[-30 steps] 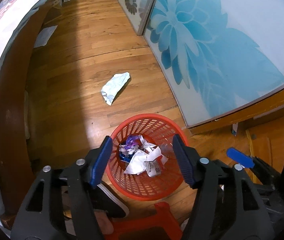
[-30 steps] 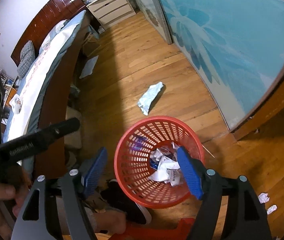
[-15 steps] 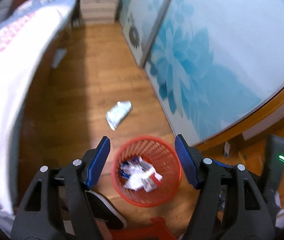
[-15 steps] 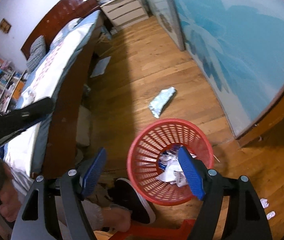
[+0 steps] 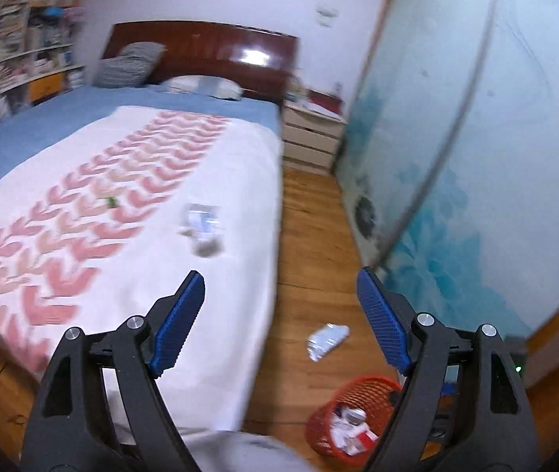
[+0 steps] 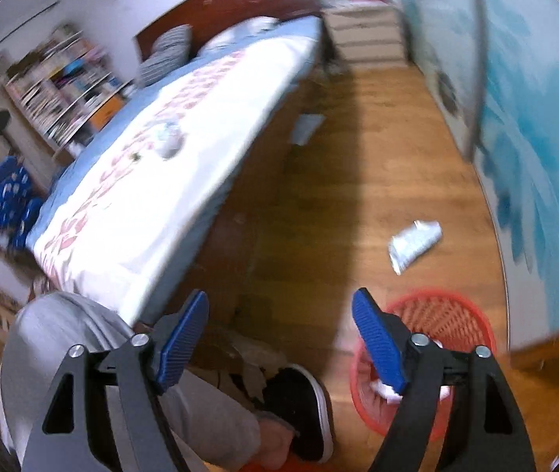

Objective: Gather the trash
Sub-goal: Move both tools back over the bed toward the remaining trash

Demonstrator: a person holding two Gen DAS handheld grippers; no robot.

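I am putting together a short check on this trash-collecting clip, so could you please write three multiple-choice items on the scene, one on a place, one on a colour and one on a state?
1. Where does the crumpled pale wrapper lie?
A. on the wooden floor
B. inside the basket
C. on the nightstand

2. What colour is the mesh trash basket?
A. blue
B. red
C. white

3. How do the left gripper and right gripper stand?
A. both shut on paper
B. one open, one shut
C. both open and empty

Answers:
1 A, it rests on bare boards beyond the basket.
2 B, its rim and walls are red.
3 C, the blue pads sit wide apart with nothing between.
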